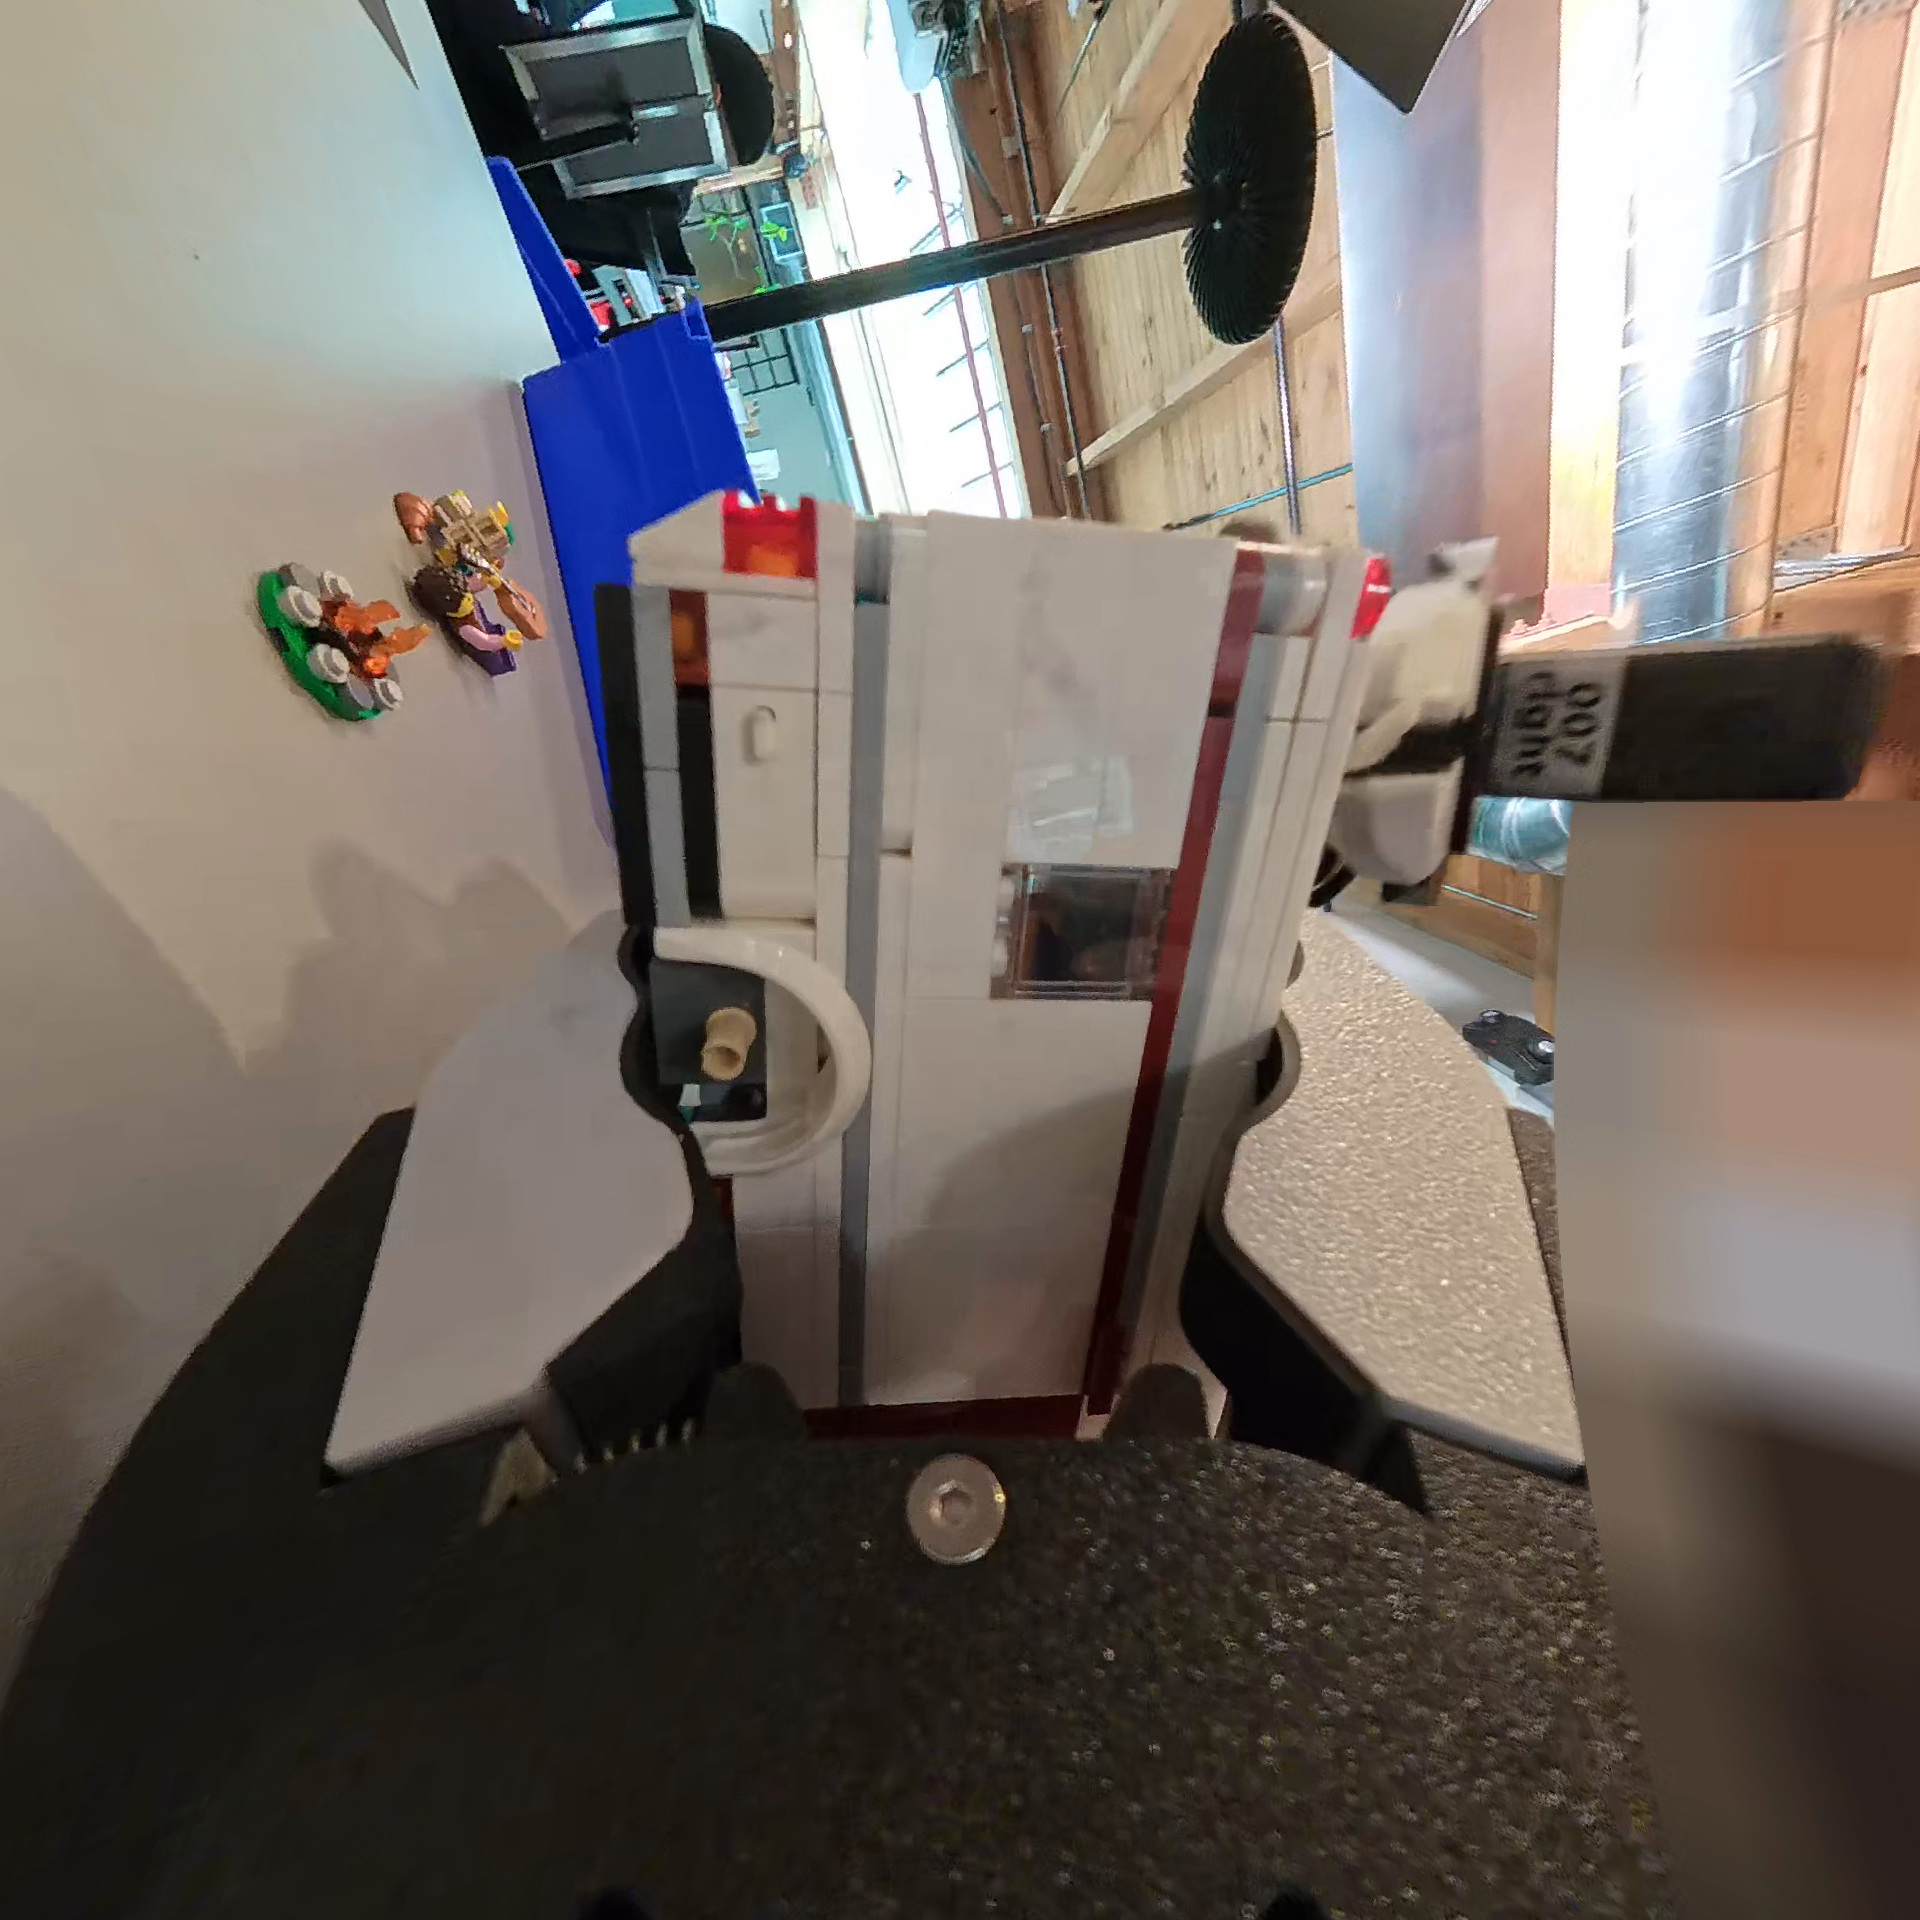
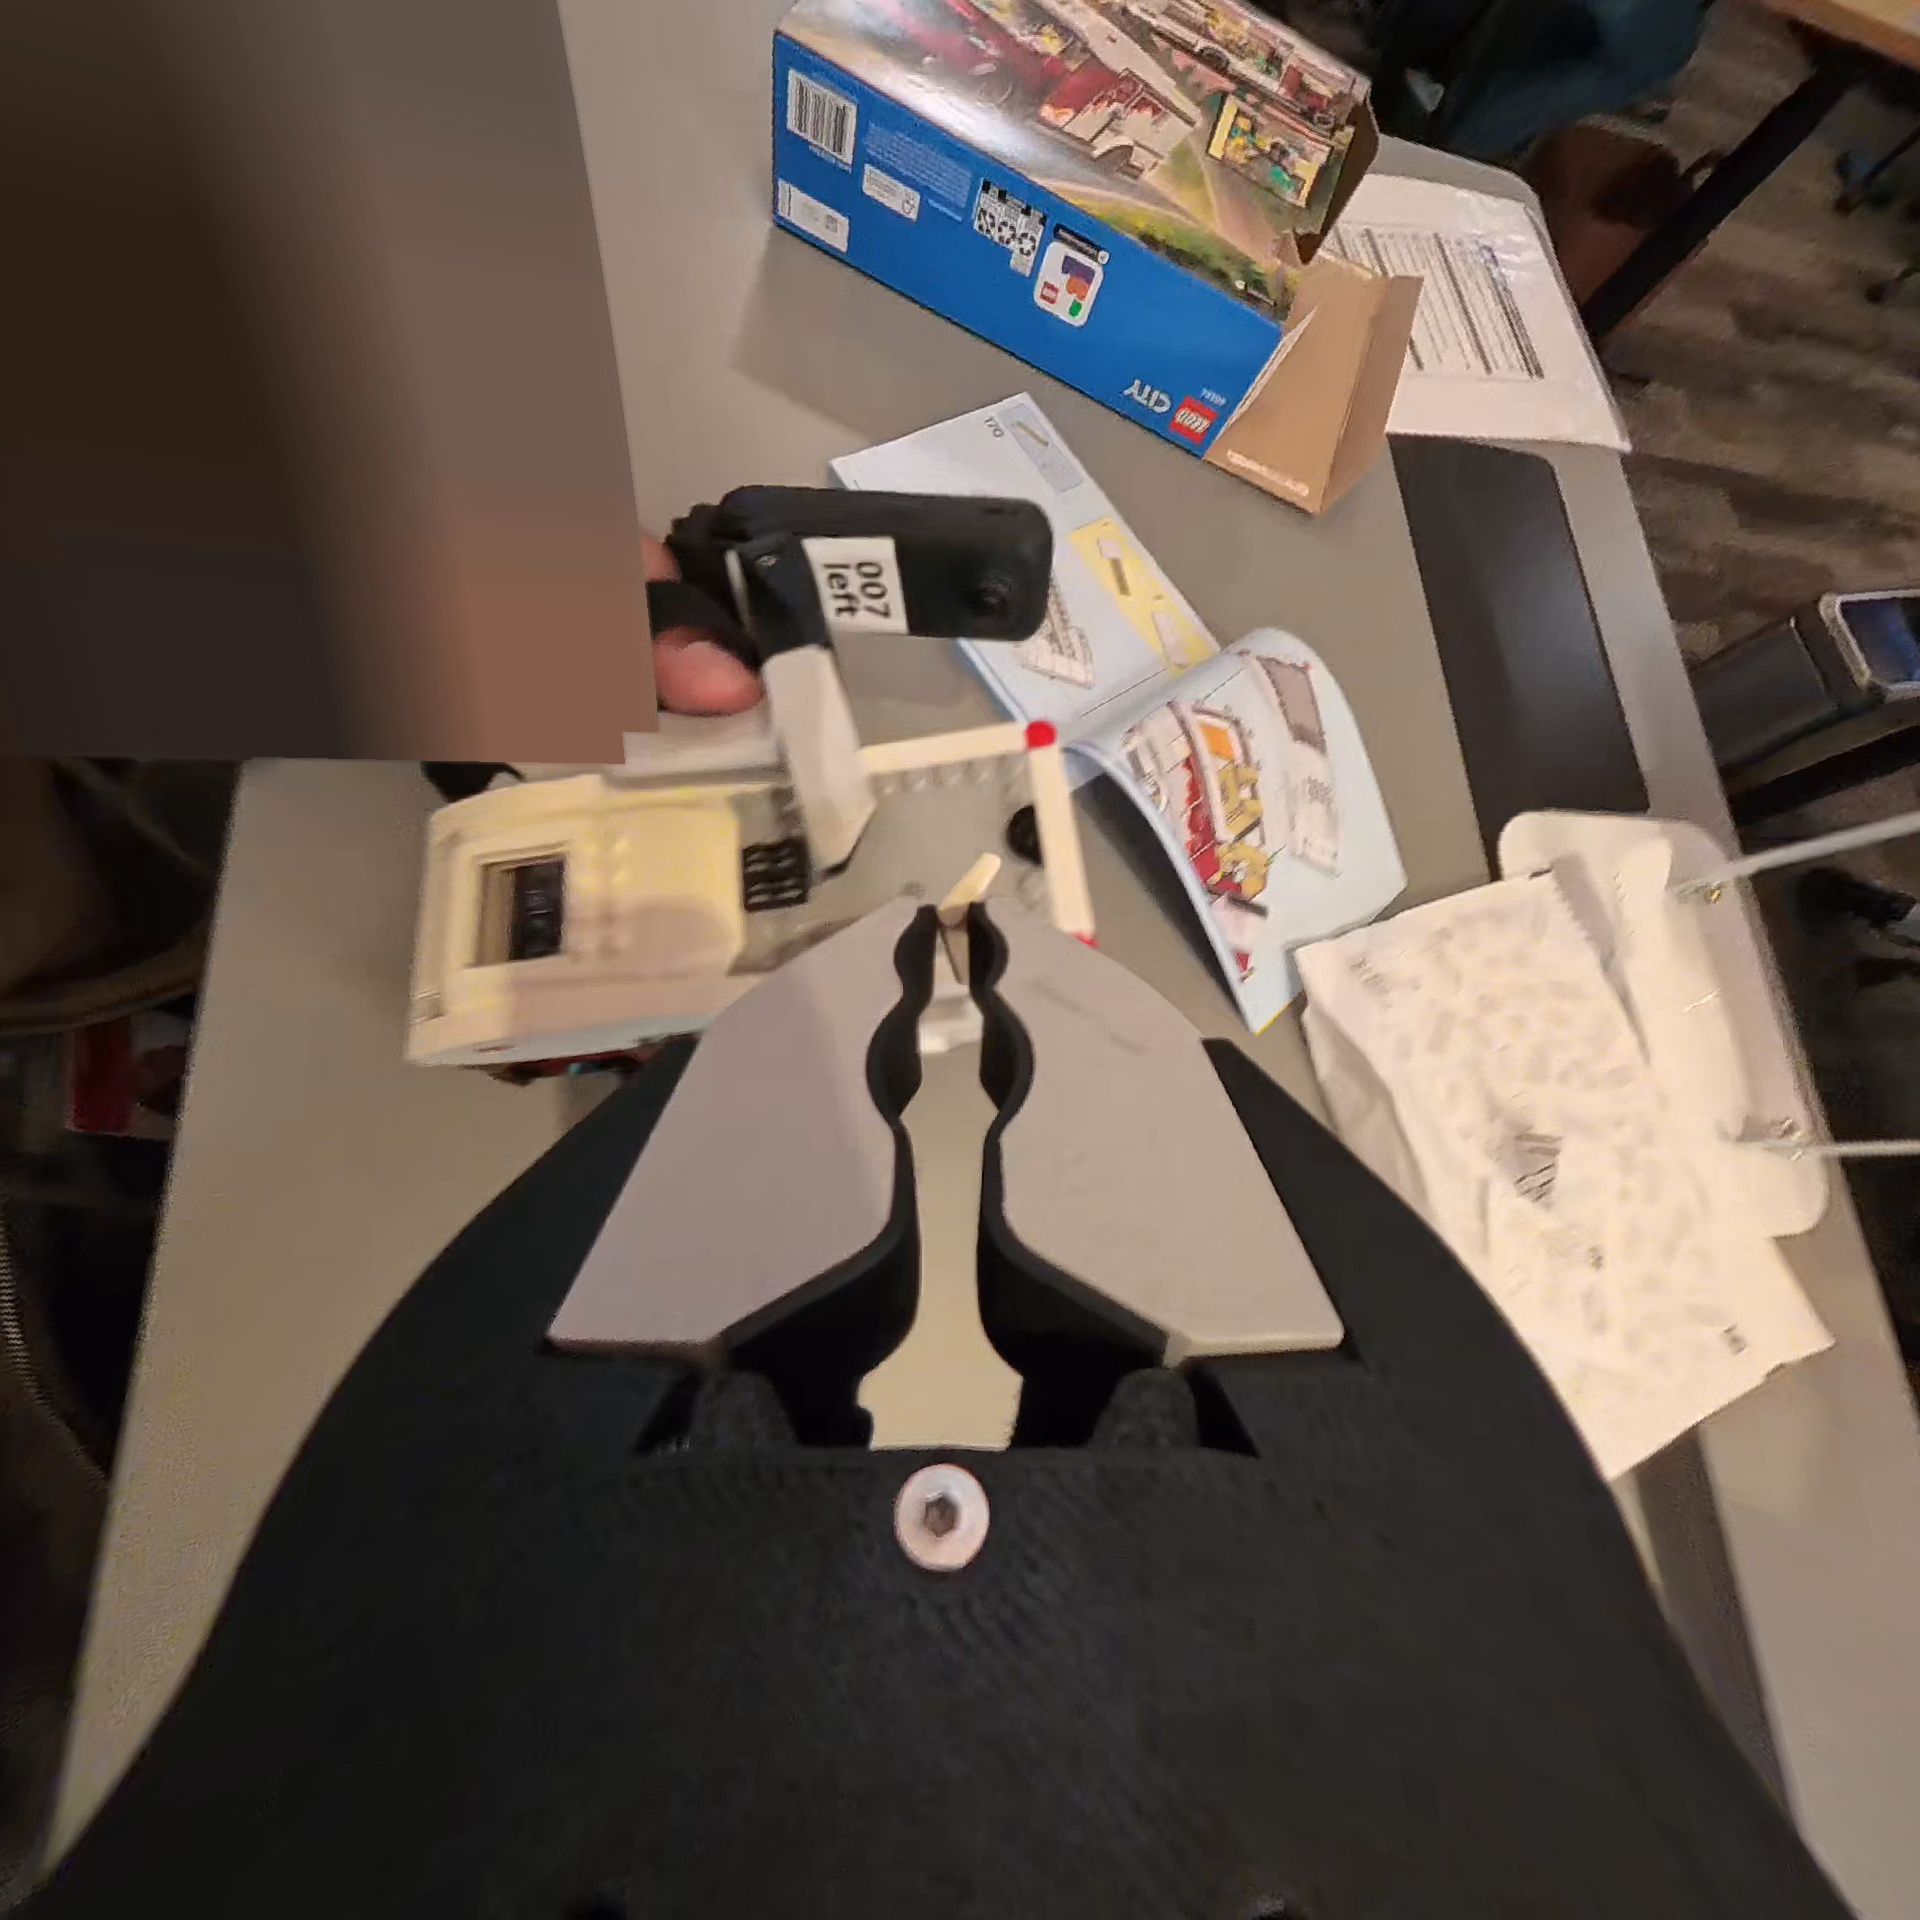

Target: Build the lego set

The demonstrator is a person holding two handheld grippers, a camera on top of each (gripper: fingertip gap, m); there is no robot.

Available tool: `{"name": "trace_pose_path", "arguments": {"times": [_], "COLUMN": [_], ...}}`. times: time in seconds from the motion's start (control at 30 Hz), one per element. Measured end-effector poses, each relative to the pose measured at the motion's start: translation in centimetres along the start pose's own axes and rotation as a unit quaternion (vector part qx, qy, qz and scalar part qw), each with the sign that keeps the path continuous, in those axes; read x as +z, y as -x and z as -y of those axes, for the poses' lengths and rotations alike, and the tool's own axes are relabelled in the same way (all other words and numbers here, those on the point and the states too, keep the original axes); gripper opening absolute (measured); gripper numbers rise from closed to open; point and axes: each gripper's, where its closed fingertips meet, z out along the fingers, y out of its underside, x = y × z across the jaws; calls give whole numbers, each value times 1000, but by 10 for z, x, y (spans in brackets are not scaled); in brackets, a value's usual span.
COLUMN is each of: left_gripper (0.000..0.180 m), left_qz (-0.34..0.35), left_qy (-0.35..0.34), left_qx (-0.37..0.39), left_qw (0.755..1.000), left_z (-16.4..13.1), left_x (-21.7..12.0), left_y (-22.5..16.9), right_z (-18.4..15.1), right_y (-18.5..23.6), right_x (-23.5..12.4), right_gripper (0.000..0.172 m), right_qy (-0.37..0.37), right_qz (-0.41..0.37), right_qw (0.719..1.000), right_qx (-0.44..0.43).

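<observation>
Over the grey table [image 2: 312, 1143], the left gripper [image 1: 956, 1039] clamps the largely built white brick camper [image 1: 1039, 831] wide between its fingers, while the right gripper [image 2: 954, 935] pinches a small cream piece [image 2: 966, 894], not yet attached, just beside it.

Both wrist views look closely at 1 brick vehicle [image 1: 997, 935].

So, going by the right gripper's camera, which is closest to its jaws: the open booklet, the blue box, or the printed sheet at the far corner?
1. Open booklet: nearest, just beyond the right gripper, to its right.
2. Blue box: farther back, standing behind the booklet.
3. Printed sheet: farthest, at the table's far right corner, just past the box's open flap.
</observation>
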Motion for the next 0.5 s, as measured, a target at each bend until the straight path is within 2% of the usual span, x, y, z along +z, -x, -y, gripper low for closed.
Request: {"name": "trace_pose_path", "arguments": {"times": [0.2,0.5], "left_gripper": [109,109], "left_qz": [26,47], "left_qy": [3,-1], "left_qx": [-6,14], "left_qw": [1000,999], "left_z": [0,5], "left_x": [-3,-6], "left_y": [4,3], "right_z": [4,-6], "right_y": [-13,-17], "right_x": [31,42], "right_gripper": [5,5], "right_qy": [52,71], "right_qz": [32,34], "right_qw": [997,995], "right_qx": [-52,-62]}}
